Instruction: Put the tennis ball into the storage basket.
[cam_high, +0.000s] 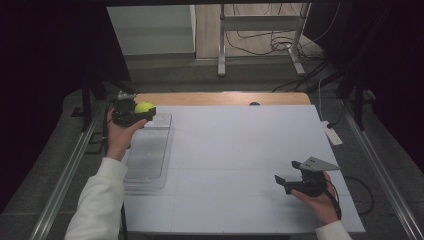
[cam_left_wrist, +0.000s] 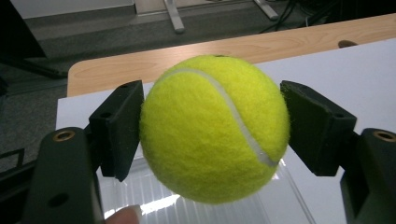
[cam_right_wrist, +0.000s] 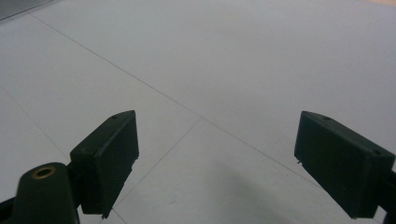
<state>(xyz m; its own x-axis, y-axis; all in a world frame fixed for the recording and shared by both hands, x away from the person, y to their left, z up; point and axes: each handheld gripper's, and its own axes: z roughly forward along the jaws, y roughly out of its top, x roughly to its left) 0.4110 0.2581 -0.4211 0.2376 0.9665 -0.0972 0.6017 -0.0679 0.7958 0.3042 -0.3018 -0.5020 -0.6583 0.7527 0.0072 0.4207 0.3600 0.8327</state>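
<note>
White tabletop (cam_high: 240, 150), dark room beyond. Left gripper (cam_left_wrist: 212, 126) clamps a fuzzy yellow-green tennis ball (cam_left_wrist: 215, 128) between its jaws, above the far end of a clear plastic tray (cam_high: 147, 155). Right gripper (cam_right_wrist: 217, 163): jaws wide apart, nothing between. Risk: round felt may roll out of the flat pads if the squeeze slackens. Ball's underside hidden; tray rim hard to make out.

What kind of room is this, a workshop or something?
Probably a lab or test room: a white table under a fixed camera, loose cables on the floor behind, and a metal stand beyond.
</note>
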